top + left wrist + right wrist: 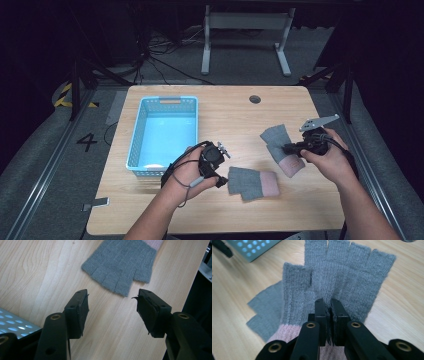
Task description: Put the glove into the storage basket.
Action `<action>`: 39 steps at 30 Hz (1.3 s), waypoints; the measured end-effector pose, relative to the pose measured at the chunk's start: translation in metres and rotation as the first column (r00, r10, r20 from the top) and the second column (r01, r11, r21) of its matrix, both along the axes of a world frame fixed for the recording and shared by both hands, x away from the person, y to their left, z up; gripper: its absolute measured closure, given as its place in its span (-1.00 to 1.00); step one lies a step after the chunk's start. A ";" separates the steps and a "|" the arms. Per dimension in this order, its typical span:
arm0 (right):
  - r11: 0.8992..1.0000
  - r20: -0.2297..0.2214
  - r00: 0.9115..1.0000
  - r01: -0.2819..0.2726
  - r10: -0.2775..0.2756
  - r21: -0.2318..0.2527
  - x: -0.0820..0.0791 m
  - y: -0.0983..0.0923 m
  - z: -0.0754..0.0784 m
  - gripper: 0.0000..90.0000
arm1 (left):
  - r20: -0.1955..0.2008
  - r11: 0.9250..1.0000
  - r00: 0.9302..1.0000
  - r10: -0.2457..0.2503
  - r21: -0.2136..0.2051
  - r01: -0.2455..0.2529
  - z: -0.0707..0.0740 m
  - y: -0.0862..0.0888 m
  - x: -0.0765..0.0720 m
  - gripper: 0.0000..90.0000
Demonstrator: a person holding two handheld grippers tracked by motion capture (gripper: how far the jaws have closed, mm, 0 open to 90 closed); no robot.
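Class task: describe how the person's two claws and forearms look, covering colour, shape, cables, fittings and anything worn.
Both claws are black. The left claw has two blocky flat-faced jaws with brass-coloured screw holes. The right claw has the same jaws and fittings. In the high view a dark cable loops from the left claw, and the right one carries a grey three-cornered plate. The forearms show no sleeves.

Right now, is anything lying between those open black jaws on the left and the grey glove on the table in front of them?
Nothing visible. In the left gripper view, bare wood of the table runs from the open left gripper to the flat glove. The blue basket sits off to the side.
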State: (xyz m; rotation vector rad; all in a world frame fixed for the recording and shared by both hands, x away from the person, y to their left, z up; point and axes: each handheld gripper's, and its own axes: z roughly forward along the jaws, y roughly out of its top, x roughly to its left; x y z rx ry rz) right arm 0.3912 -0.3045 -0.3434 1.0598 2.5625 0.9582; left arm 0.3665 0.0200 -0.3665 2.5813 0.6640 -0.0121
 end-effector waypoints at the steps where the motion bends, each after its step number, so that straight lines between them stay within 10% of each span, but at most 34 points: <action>1: 1.000 0.003 1.000 -0.013 0.013 -0.001 -0.002 0.002 -0.001 0.89 | 0.003 1.000 1.000 0.003 0.007 -0.003 0.001 0.000 0.000 -0.04; 17: 0.990 -0.015 0.990 -0.137 0.137 -0.040 -0.025 0.027 -0.011 0.87 | 0.010 1.000 1.000 -0.010 0.020 0.009 0.003 0.004 0.000 0.04; 25: 0.970 -0.072 0.973 -0.226 0.221 -0.083 -0.028 0.046 -0.030 0.86 | -0.024 0.998 1.000 -0.007 -0.064 0.005 0.004 0.004 0.001 0.02; 39: 0.941 -0.133 0.945 -0.315 0.298 -0.127 -0.022 0.072 -0.056 0.86 | 0.003 0.996 1.000 -0.030 -0.086 0.030 -0.005 0.001 0.003 -0.30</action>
